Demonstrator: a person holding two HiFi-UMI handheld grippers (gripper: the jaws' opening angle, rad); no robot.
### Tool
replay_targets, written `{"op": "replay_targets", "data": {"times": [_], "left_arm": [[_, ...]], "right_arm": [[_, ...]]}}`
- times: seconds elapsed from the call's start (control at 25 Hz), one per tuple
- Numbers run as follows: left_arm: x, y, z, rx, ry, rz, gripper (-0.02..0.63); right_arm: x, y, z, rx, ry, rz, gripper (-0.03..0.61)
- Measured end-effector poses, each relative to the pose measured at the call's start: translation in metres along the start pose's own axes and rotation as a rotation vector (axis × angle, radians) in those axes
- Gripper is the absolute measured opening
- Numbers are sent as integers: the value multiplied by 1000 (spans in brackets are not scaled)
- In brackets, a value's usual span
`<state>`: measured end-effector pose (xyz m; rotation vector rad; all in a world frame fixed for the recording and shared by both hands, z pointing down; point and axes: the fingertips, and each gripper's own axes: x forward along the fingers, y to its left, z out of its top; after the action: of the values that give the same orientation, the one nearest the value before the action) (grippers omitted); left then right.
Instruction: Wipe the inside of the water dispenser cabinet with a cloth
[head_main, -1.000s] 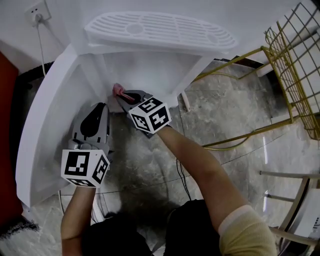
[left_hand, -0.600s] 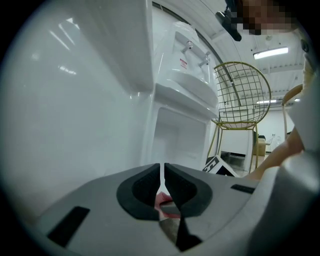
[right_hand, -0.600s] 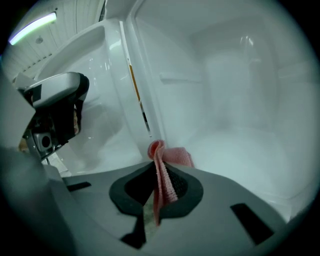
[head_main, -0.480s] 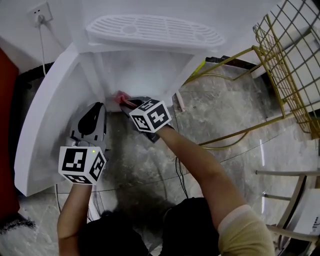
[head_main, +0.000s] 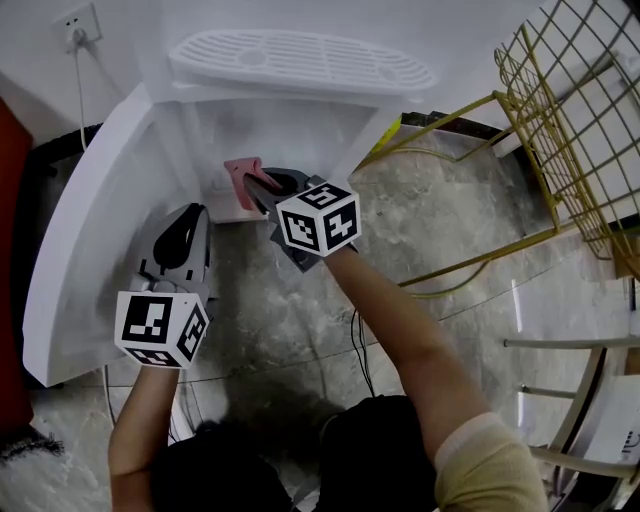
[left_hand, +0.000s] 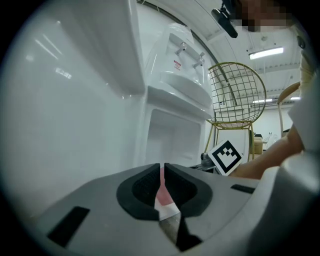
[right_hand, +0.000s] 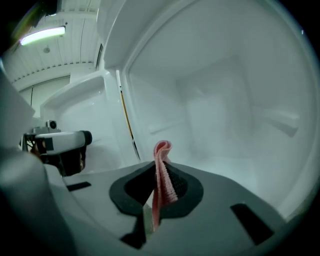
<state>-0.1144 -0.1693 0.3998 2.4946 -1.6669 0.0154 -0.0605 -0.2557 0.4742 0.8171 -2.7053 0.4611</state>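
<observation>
My right hand-held gripper (head_main: 262, 186), clamped on the pink cloth (head_main: 243, 170), has pushed up into the cabinet (head_main: 290, 140), so wiping continues. My left hand-held gripper (head_main: 185, 235) stays closed and empty.

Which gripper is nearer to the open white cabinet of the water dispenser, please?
Right. The right gripper, shut on a pink cloth, is at the mouth of the cabinet, pointing inside; the left gripper, jaws together, sits farther out, beside the open white door.
</observation>
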Motion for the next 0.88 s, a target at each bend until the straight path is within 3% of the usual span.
{"op": "replay_targets", "data": {"times": [0.4,0.68,0.88], "left_arm": [[-7,16,2,-18,-61,51,23],[-3,17,-9,-14,-57,58,23],[3,19,-19,-19,-47,62,23]], "right_arm": [[29,-3,21,-24,-130,-60,27],[57,-14,6,-67,-60,-99,28],[69,-12,-13,-246,26,-144,26]]}}
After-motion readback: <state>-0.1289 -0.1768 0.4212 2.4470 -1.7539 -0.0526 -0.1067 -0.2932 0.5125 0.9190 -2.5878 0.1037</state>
